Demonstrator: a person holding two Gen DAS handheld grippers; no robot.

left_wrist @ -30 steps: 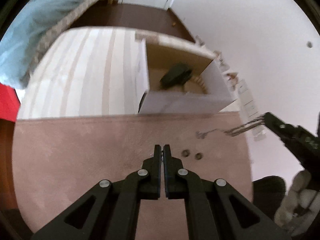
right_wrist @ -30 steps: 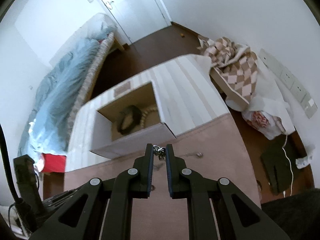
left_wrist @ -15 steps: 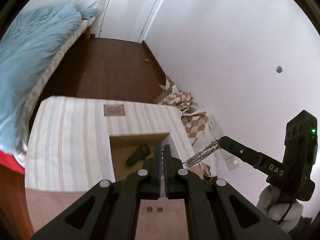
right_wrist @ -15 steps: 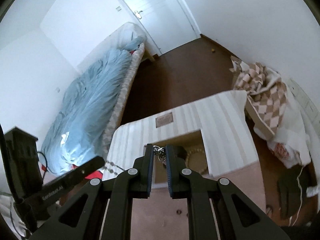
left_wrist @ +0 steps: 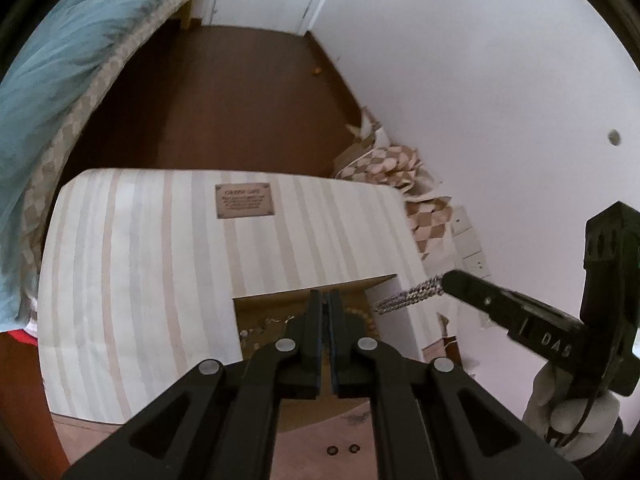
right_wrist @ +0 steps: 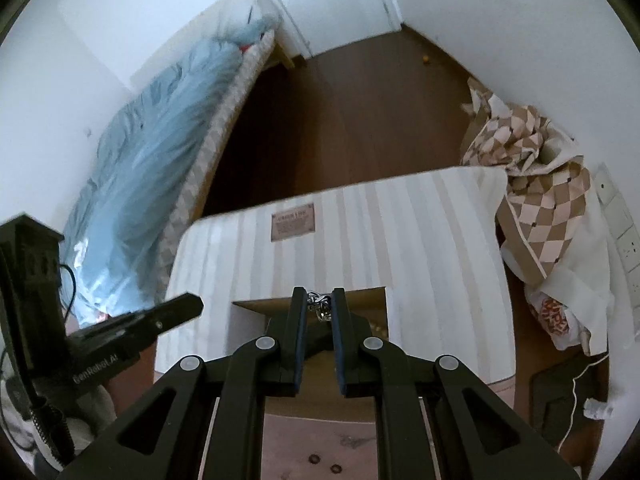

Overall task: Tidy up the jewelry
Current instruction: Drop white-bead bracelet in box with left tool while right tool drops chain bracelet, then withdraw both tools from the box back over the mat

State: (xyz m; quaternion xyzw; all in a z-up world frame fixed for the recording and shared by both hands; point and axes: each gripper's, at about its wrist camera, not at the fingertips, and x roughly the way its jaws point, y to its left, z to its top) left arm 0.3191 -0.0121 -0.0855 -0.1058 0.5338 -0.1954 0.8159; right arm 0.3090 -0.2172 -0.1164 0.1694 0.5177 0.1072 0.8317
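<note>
My right gripper (right_wrist: 320, 308) is shut on a silver chain (right_wrist: 319, 306); in the left wrist view the chain (left_wrist: 408, 298) hangs from its tip (left_wrist: 448, 282) above the open box (left_wrist: 248, 300). The box (right_wrist: 380, 300) is white with a brown inside and holds a bead strand (left_wrist: 360, 314). My left gripper (left_wrist: 328, 308) is shut and empty, held over the box opening. Two small rings (left_wrist: 343, 449) lie on the pink cloth (left_wrist: 312, 448) near me; they also show in the right wrist view (right_wrist: 324, 463).
The box stands on a striped mattress (left_wrist: 140, 260) with a brown label (left_wrist: 245, 200). A blue-covered bed (right_wrist: 160, 140) is at the left, brown floor (right_wrist: 340, 120) beyond, a checked blanket (right_wrist: 532, 184) and wall sockets (right_wrist: 628, 240) at the right.
Both grippers have risen from the pink cloth and moved forward over the box. The right gripper has carried the chain along.
</note>
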